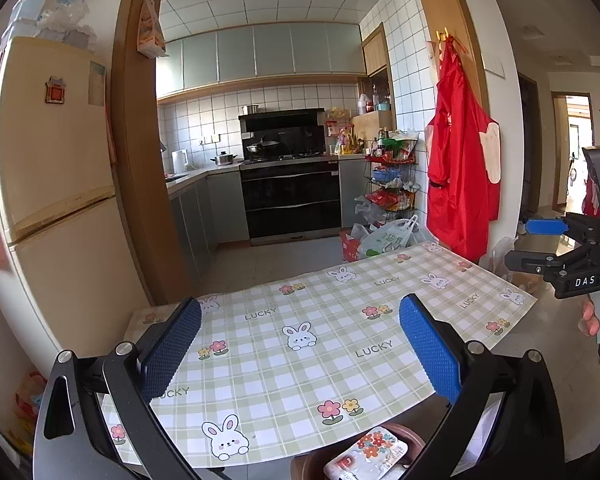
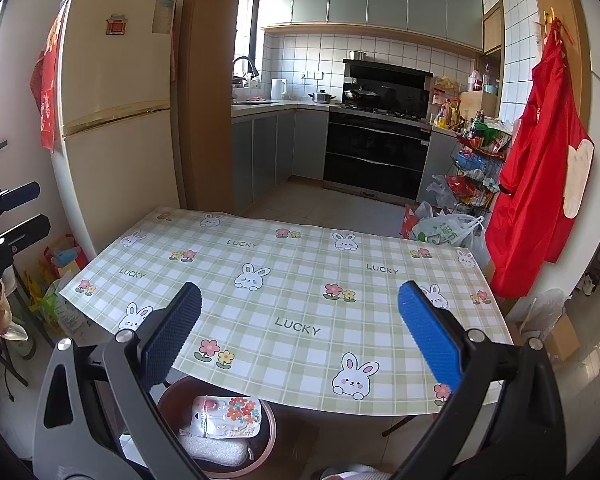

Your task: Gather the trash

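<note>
A brown round bin (image 2: 270, 440) stands on the floor below the table's near edge. Inside it lie a flowered white wrapper (image 2: 224, 416) and a white textured piece (image 2: 216, 450). The same bin (image 1: 412, 436) and wrapper (image 1: 368, 454) show at the bottom of the left wrist view. My left gripper (image 1: 300, 344) is open above the table (image 1: 340, 364), holding nothing. My right gripper (image 2: 300, 332) is open too, over the table's (image 2: 300, 280) near edge, empty. The right gripper (image 1: 540, 240) shows at the right of the left wrist view, the left gripper (image 2: 16, 208) at the left of the right one.
The table wears a green checked cloth with rabbits and flowers. A cream fridge (image 2: 116, 112) stands at the left, bags (image 2: 56, 276) on the floor beside it. A red apron (image 2: 540, 184) hangs right. Plastic bags (image 2: 444, 228) and a wire rack (image 2: 476, 168) sit behind the table.
</note>
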{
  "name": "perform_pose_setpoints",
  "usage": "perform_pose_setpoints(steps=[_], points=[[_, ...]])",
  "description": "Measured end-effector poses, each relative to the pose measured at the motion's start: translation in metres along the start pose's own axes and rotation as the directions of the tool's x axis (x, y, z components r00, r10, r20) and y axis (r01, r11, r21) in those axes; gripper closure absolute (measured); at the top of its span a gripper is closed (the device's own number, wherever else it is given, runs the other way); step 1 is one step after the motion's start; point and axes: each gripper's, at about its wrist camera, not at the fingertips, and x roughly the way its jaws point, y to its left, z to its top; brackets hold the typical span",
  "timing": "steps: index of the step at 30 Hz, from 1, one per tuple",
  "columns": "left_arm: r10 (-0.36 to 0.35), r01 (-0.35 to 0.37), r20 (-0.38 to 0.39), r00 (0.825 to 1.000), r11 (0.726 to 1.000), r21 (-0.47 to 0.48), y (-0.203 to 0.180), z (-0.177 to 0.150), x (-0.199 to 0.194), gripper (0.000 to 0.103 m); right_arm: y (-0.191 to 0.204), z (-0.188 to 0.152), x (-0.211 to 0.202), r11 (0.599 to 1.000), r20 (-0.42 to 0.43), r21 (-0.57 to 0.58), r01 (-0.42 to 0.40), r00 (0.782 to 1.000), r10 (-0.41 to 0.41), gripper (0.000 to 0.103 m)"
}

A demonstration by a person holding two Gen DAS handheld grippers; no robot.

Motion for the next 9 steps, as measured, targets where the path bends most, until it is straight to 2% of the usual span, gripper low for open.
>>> perform_pose_setpoints(steps=[9], points=[[0.014,-0.014,-0.003,1.000,1.000,-0.006,0.0022,0.0007,0.0006,0.006,-0.0003,0.0000,-0.0003,1.000,-0.002,0.000,0.001,1.000,-0.001,0.006]])
